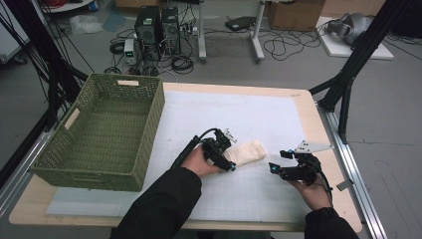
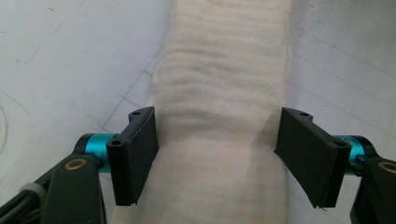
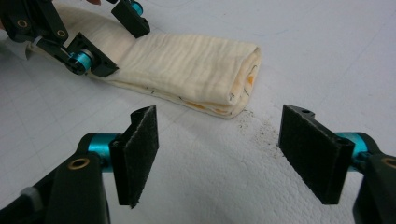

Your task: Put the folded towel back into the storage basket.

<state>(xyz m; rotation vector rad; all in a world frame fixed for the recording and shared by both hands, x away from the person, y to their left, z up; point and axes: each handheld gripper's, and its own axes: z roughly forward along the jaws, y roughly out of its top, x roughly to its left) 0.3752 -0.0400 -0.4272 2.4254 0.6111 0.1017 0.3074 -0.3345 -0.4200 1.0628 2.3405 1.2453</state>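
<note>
A folded cream cloth [image 1: 247, 151] lies on the white mat [image 1: 239, 112] near the table's middle. My left gripper [image 1: 231, 151] reaches over its near end, and in the left gripper view the cloth [image 2: 219, 84] runs up between the two black pads [image 2: 137, 158], which stand at its sides without squeezing it. My right gripper [image 1: 278, 162] hovers to the right of the cloth, open, with bare mat between its pads [image 3: 140, 149]. The right gripper view has the cloth's folded end [image 3: 196, 70] just ahead, with the left gripper [image 3: 116, 41] straddling its far part.
A green woven basket [image 1: 154, 124] stands empty on the table's left side, close to my left arm. Dark specks [image 3: 257, 126] dot the mat by the cloth's end. A black frame leg [image 1: 348, 79] rises past the table's right edge.
</note>
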